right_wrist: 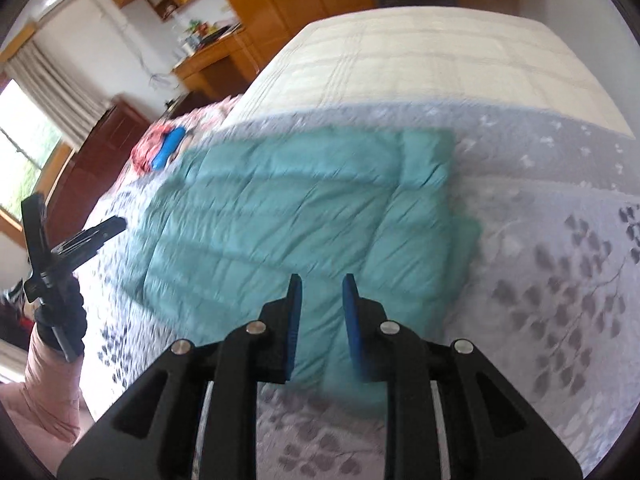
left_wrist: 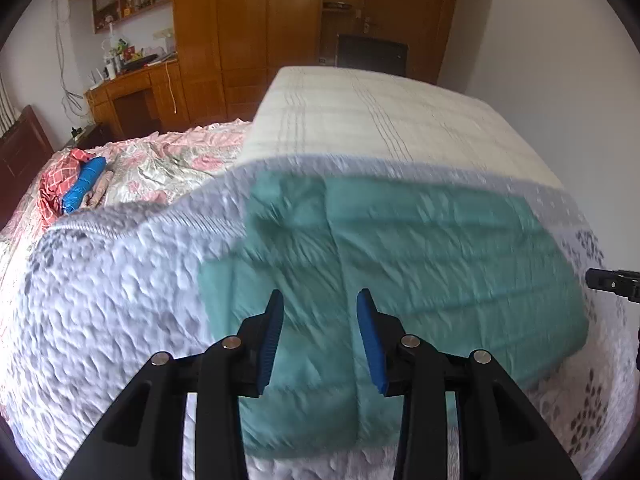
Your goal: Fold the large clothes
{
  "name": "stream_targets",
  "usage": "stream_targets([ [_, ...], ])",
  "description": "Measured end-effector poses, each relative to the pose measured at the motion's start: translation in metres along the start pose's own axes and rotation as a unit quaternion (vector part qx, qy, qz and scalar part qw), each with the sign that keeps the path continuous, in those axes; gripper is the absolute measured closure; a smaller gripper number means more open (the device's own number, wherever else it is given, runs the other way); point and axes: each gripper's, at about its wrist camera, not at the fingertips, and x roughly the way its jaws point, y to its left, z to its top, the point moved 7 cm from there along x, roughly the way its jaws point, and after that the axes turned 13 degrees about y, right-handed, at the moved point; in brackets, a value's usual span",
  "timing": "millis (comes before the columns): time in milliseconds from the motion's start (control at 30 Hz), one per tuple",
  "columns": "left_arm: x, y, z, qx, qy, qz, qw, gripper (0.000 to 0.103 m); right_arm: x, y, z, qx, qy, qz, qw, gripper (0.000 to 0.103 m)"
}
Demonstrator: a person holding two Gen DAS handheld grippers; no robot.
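Teal quilted jacket (left_wrist: pixel 392 264) looks puffy, light, slippery; I'd pinch a seamed edge. My left gripper (left_wrist: pixel 320 340) and right gripper (right_wrist: pixel 320 320) hover open, empty.

No legible text, label, brand or number anywhere — shelf items too small and blurred.
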Motion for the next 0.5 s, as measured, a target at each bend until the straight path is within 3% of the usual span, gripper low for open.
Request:
stream_targets([
  [200, 0.045, 0.003, -0.034, -0.014, 0.05, 0.006, 0.9986, 0.065, 0.044, 0.007, -0.021, 0.006, 0.034, -0.02, 0.999, 0.082],
  [333, 0.064, 0.005, -0.052, -0.011, 0.063, -0.004, 0.9979, 0.064, 0.075, -0.005, -0.029, 0.022, 0.056, -0.018, 0.998, 0.088],
  [500, 0.081, 0.0, -0.061, 0.005, 0.064, 0.017, 0.9978, 0.064, 0.096, -0.008, -0.03, 0.025, 0.062, -0.027, 0.997, 0.09],
])
